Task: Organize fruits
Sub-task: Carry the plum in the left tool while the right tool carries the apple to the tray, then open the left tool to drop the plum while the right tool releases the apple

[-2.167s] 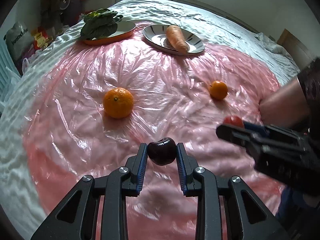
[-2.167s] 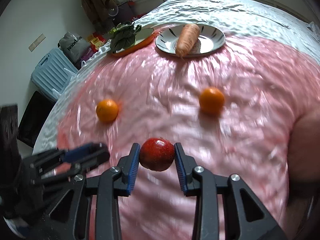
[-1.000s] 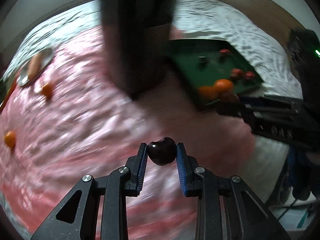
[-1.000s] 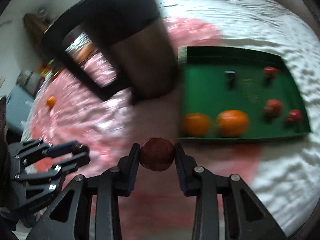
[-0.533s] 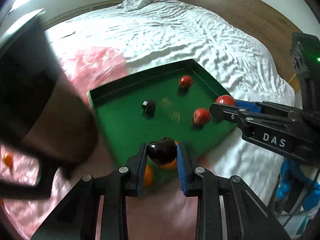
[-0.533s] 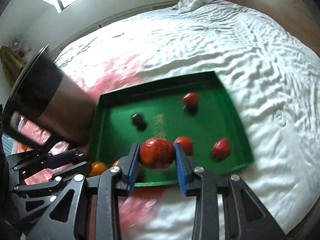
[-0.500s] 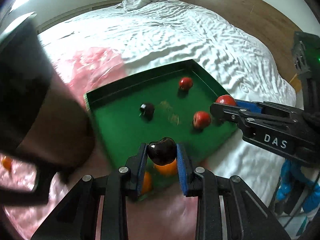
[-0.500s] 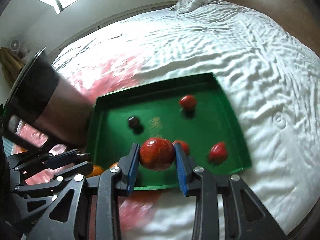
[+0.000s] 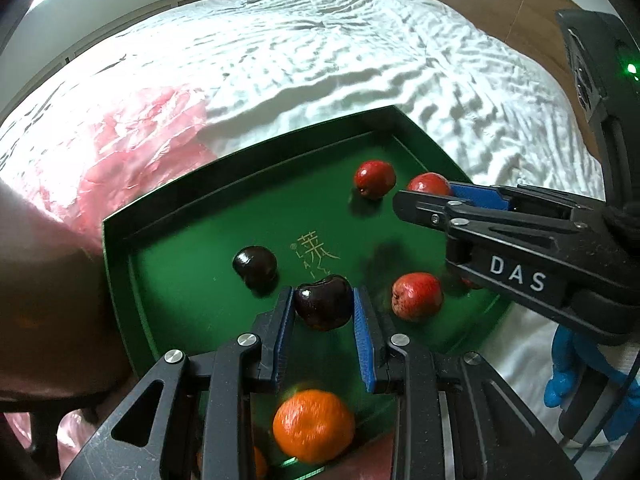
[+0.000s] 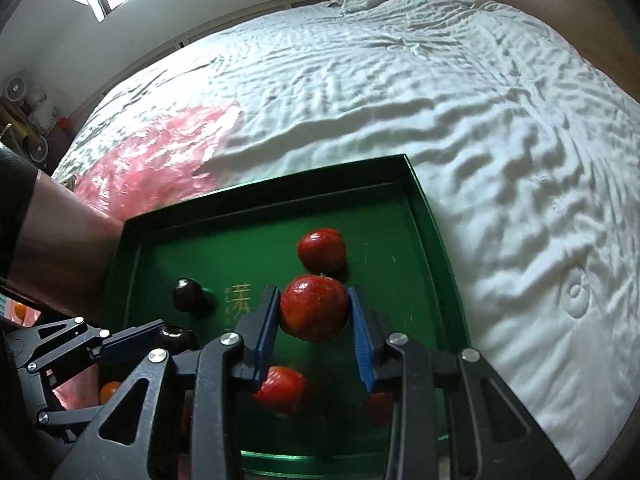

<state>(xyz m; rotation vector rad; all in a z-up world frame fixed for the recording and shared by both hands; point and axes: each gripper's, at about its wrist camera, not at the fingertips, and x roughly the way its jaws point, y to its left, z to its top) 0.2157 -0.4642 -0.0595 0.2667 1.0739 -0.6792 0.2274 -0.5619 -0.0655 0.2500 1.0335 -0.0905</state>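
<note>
2 glossy round fruits [image 9: 323, 307] [image 10: 314, 307] sit pinched above 1 rectangular green tray [image 9: 192, 300].

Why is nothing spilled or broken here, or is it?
Nothing stands out. The green tray sits flat on the bed, its fruit whole. The left gripper holds a dark cherry, and the right gripper a red fruit.

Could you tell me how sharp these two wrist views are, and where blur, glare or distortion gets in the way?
Left wrist view: the held dark cherry is crisp, the orange below the fingers is smeared, and the pink plastic sheet is washed out by glare. Right wrist view: the held red fruit is sharp, the red fruit beneath is blurred; fisheye bends the green tray edges.
</note>
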